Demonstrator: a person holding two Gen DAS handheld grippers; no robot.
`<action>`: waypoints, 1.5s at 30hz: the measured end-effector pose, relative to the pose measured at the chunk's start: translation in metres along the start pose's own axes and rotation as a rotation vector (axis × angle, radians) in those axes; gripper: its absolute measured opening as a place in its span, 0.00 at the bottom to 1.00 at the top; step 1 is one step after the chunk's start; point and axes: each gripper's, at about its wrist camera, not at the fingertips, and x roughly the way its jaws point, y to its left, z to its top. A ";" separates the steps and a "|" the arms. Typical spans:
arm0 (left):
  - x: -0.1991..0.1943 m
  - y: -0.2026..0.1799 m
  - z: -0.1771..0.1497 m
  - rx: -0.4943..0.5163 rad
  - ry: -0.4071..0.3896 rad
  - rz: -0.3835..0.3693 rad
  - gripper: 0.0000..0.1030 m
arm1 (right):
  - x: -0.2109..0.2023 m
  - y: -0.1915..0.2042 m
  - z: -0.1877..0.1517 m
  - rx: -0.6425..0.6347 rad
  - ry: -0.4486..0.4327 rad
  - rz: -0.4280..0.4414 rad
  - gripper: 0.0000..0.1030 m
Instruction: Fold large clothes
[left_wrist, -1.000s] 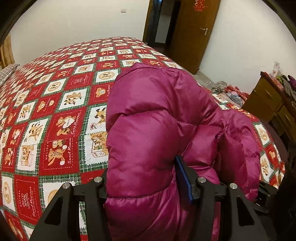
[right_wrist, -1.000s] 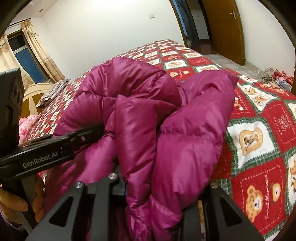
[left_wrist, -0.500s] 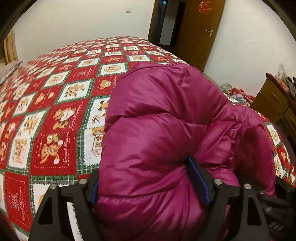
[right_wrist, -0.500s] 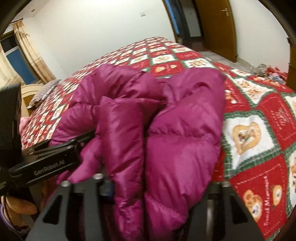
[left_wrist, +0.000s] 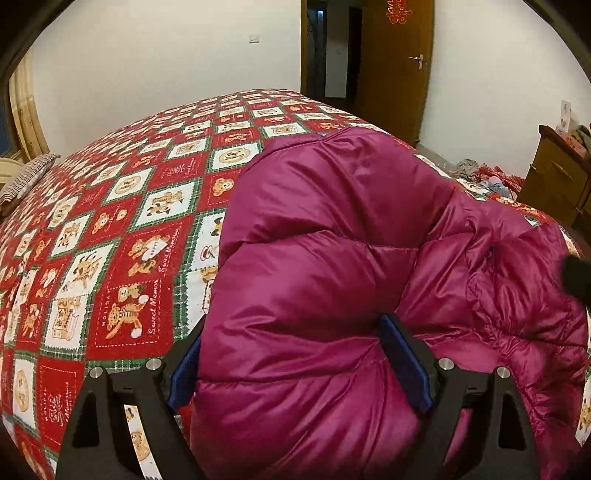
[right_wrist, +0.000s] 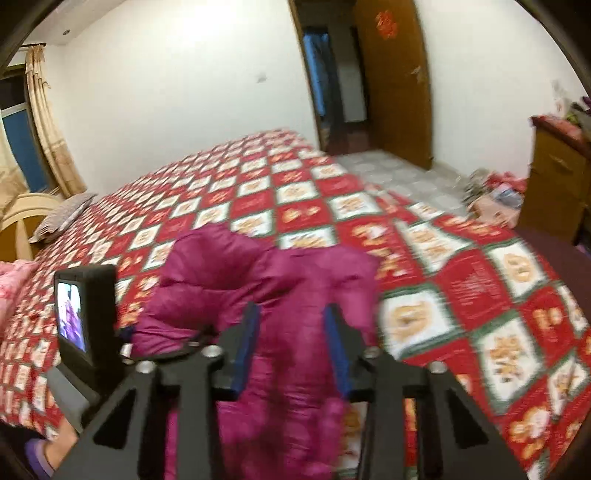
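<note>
Bedspread (left_wrist: 110, 266) in red, white and green bear-print squares fills the left of my left wrist view, with a striped pillow (left_wrist: 26, 181) at its far left edge. My left gripper (left_wrist: 295, 365) is spread wide – its blue-padded fingers (left_wrist: 404, 365) press against both flanks of a thick roll of the magenta puffer jacket (left_wrist: 332, 258). The roll fills the whole gap between the fingers and bulges forward past the tips; the left pad is partly hidden behind the fabric. To the right, the rest of the jacket slumps in a crumpled fold on the bed, touching the roll. Beyond it stand a brown door (left_wrist: 395, 66) and a wooden dresser (left_wrist: 554, 192).

The right wrist view is motion-blurred. At its left, the other gripper's small screen unit (right_wrist: 85, 314) stands just beside the jacket (right_wrist: 221, 277). My right gripper (right_wrist: 291, 347) sits at a medium spread, fingers (right_wrist: 247, 347) apart – jacket fabric lies between them and below, but I cannot tell whether the pads actually press on it. The jacket heap extends forward and left of the tips, resting on the bedspread (right_wrist: 480, 295). Farther right are tiled floor (right_wrist: 406, 177), a pile of clothes (right_wrist: 495, 195) and the dresser (right_wrist: 557, 173).
</note>
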 end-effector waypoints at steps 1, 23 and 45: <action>0.000 0.000 0.000 0.001 0.001 0.001 0.87 | 0.012 0.004 0.000 0.003 0.022 -0.018 0.31; -0.012 -0.022 0.048 0.221 -0.087 0.124 0.86 | 0.068 -0.013 -0.038 0.069 0.026 -0.182 0.22; 0.045 -0.014 0.044 0.165 0.037 0.095 0.92 | 0.076 -0.021 -0.039 0.111 -0.005 -0.144 0.22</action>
